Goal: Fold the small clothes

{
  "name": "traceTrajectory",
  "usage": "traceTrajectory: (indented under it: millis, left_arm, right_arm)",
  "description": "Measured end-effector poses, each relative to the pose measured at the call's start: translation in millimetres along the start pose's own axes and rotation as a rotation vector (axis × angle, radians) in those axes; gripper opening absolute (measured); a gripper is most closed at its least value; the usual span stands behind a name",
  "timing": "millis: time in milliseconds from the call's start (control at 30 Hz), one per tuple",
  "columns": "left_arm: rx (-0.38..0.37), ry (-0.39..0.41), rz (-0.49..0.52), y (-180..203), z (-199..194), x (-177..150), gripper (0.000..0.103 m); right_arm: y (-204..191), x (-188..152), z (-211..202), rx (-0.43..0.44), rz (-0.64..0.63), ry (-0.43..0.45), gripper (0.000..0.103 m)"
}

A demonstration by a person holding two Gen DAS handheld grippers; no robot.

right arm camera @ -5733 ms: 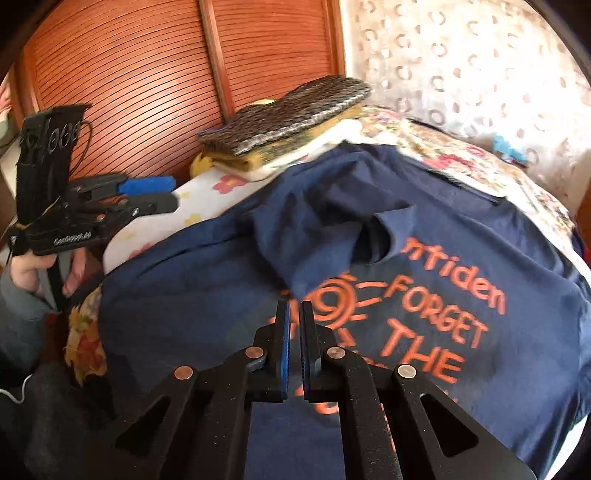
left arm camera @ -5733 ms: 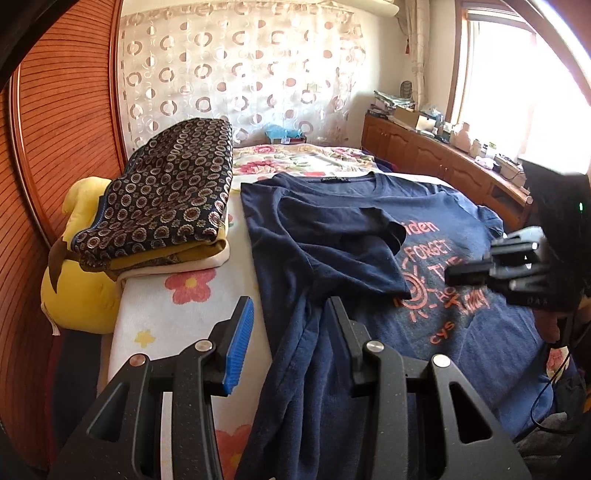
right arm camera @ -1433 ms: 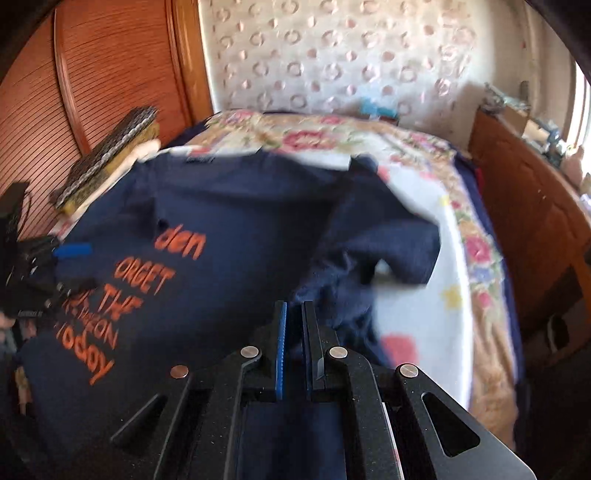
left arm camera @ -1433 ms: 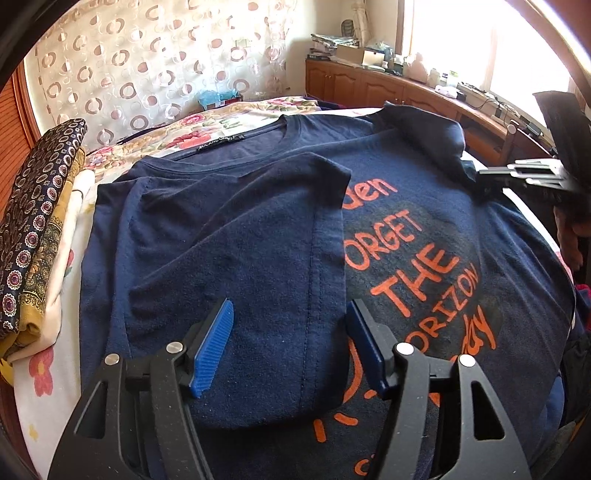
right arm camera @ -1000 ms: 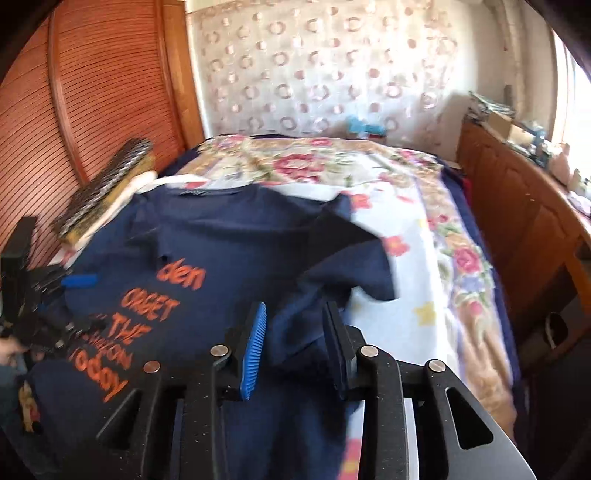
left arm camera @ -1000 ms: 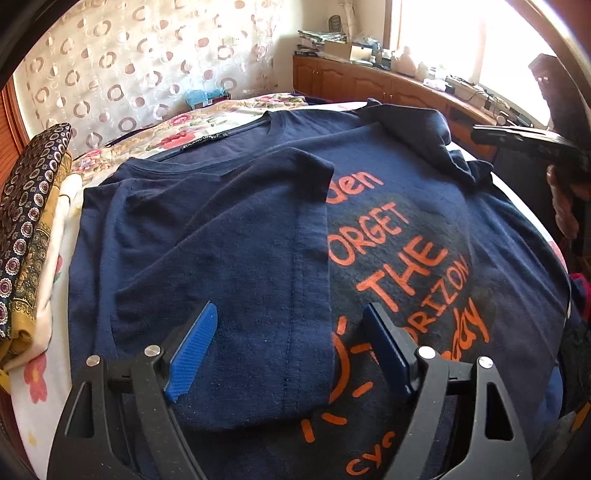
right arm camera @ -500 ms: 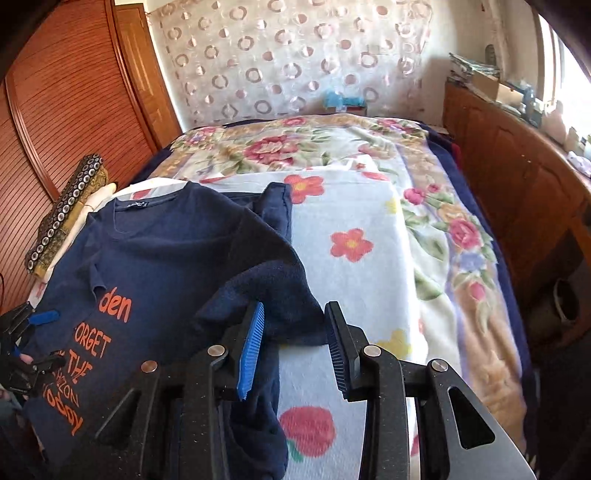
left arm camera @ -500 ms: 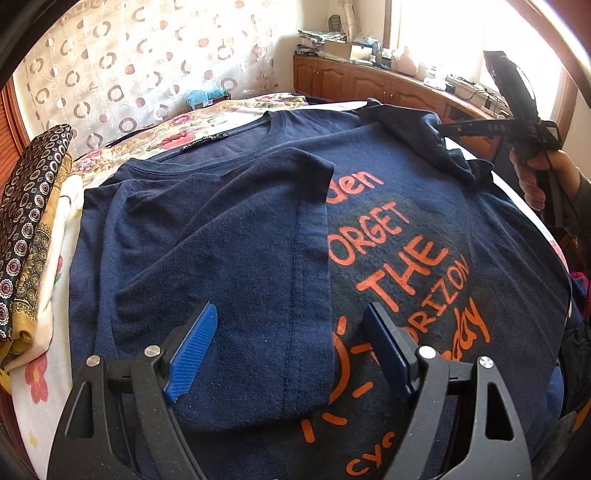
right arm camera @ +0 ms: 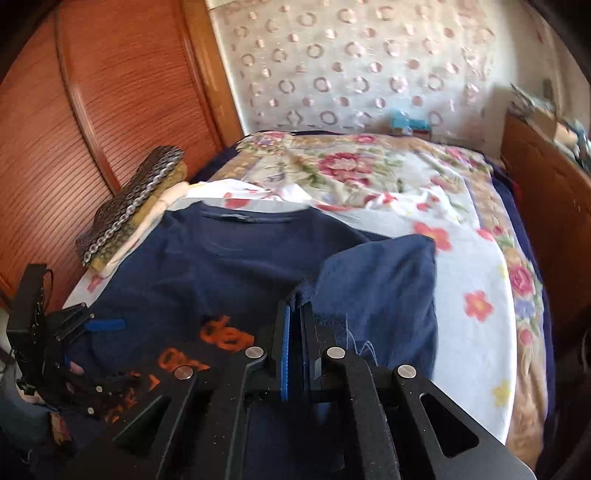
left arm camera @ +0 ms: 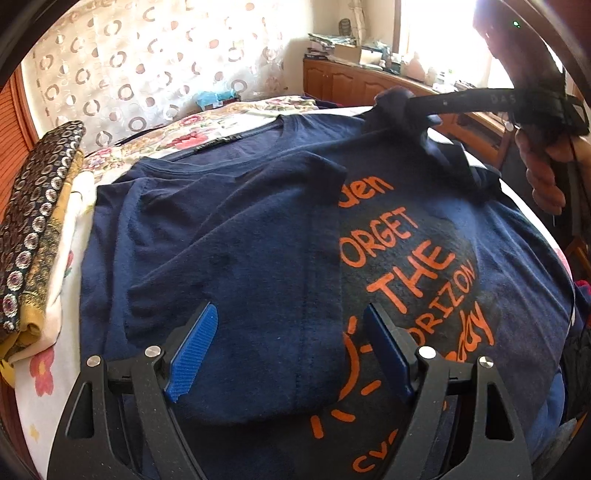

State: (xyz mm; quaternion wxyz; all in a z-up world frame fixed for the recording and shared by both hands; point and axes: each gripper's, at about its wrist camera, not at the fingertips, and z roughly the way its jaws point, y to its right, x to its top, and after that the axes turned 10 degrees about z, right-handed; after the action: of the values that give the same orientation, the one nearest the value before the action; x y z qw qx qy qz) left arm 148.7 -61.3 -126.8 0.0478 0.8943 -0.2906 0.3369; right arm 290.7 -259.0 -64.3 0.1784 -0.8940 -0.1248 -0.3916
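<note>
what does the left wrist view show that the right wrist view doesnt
Only the left wrist view: the full orange print and the sunlit window.
Only the right wrist view: the wooden slatted door and the right gripper with jaws shut on the sleeve.
Both: the navy t-shirt, folded patterned fabric stack, floral bedspread.

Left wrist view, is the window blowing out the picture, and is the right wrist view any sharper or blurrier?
Left wrist view: the window glares white, washing out detail there, while the navy t-shirt stays sharp. Right wrist view: evenly lit, softly blurred, the orange print smeared; both views bend at their edges.
</note>
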Motion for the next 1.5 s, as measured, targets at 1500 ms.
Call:
traceTrajectory:
  millis: [1500]
  left_arm:
    - [0.024, 0.191, -0.076, -1, -84, -11, 0.082]
  right_arm:
    - [49, -109, -79, -0.071, -0.007, -0.038, 0.007]
